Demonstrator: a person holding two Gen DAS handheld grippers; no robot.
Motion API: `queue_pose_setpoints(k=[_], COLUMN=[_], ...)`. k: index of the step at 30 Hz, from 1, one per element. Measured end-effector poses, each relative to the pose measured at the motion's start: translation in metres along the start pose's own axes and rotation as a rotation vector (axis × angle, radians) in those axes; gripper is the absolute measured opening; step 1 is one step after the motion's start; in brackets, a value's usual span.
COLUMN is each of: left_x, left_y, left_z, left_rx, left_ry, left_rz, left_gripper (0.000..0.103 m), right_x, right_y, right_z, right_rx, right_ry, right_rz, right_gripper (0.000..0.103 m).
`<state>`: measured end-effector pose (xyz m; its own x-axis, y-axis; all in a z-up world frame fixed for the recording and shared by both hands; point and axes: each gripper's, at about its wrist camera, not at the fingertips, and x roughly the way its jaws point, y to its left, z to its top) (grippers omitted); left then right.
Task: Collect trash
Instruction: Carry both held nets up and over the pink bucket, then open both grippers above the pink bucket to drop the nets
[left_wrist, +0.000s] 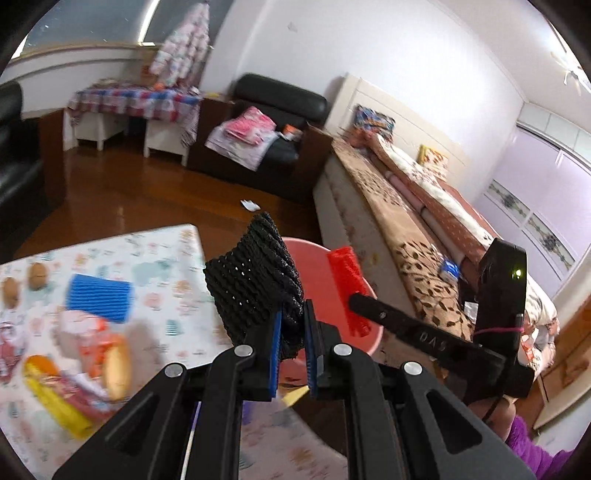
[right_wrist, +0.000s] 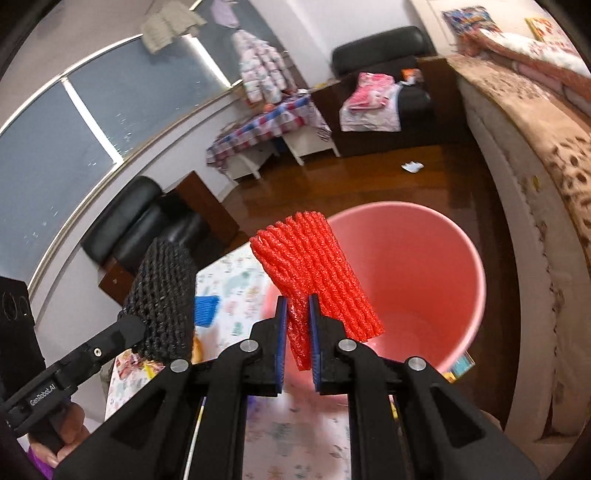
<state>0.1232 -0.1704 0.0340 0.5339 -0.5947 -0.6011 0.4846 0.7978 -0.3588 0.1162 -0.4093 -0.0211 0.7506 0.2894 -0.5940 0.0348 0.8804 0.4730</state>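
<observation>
My left gripper (left_wrist: 292, 325) is shut on a black foam net sleeve (left_wrist: 255, 280), which stands up from its blue pads. My right gripper (right_wrist: 297, 325) is shut on a red foam net sleeve (right_wrist: 317, 273), held over the near rim of a pink bucket (right_wrist: 436, 266). In the left wrist view the red sleeve (left_wrist: 349, 291) and the right gripper (left_wrist: 354, 301) show to the right, in front of the bucket (left_wrist: 314, 258). The right wrist view shows the black sleeve (right_wrist: 162, 302) and the left gripper (right_wrist: 129, 323) at the left, with a hand below.
A patterned table (left_wrist: 162, 254) at the left carries a blue foam net (left_wrist: 99, 297), two brown round items (left_wrist: 37, 277), wrappers and a yellow packet (left_wrist: 55, 398). A bed (left_wrist: 406, 229) runs along the right. A white scrap (left_wrist: 250, 204) lies on the wooden floor.
</observation>
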Motion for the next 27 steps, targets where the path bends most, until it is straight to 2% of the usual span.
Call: queue_pose_setpoints(k=[4,10,12,13,15,17,19,27], left_x=[0.042,0.082,0.089,0.092,0.093,0.092,0.091,0.075], left_y=[-0.009,-0.009,-0.009,-0.009,-0.007,-0.007,-0.008,-0.009], left_z=[-0.001,-0.011,-0.013,-0.013,-0.014,-0.014,-0.014,-0.013], left_rx=[0.011,0.022,0.021,0.021,0.021,0.022,0.031,0.037], left_ry=[0.064,0.129,0.139,0.140,0.143,0.142,0.139,0.110], left_rz=[-0.006,0.007,0.015,0.019,0.024,0.024,0.024,0.029], left_gripper=[0.010,0.011,0.015,0.017,0.030,0.035,0.036,0.038], right_x=[0.008,0.017,0.019,0.019,0.022,0.023,0.024,0.016], right_y=[-0.016,-0.032,-0.035,-0.034,-0.036,-0.036,-0.039,-0.038], right_z=[-0.003,-0.007,-0.009,-0.009,-0.010,-0.011,-0.012,-0.014], right_rx=[0.018,0.044,0.037,0.032,0.023,0.029,0.044,0.033], right_ry=[0.006,0.025,0.026,0.029,0.040,0.043,0.045,0.022], right_rz=[-0.035,-0.051,-0.053,-0.057,-0.066,-0.069,-0.064,-0.077], right_gripper=[0.012,0.012,0.013,0.016,0.023,0.027,0.031,0.032])
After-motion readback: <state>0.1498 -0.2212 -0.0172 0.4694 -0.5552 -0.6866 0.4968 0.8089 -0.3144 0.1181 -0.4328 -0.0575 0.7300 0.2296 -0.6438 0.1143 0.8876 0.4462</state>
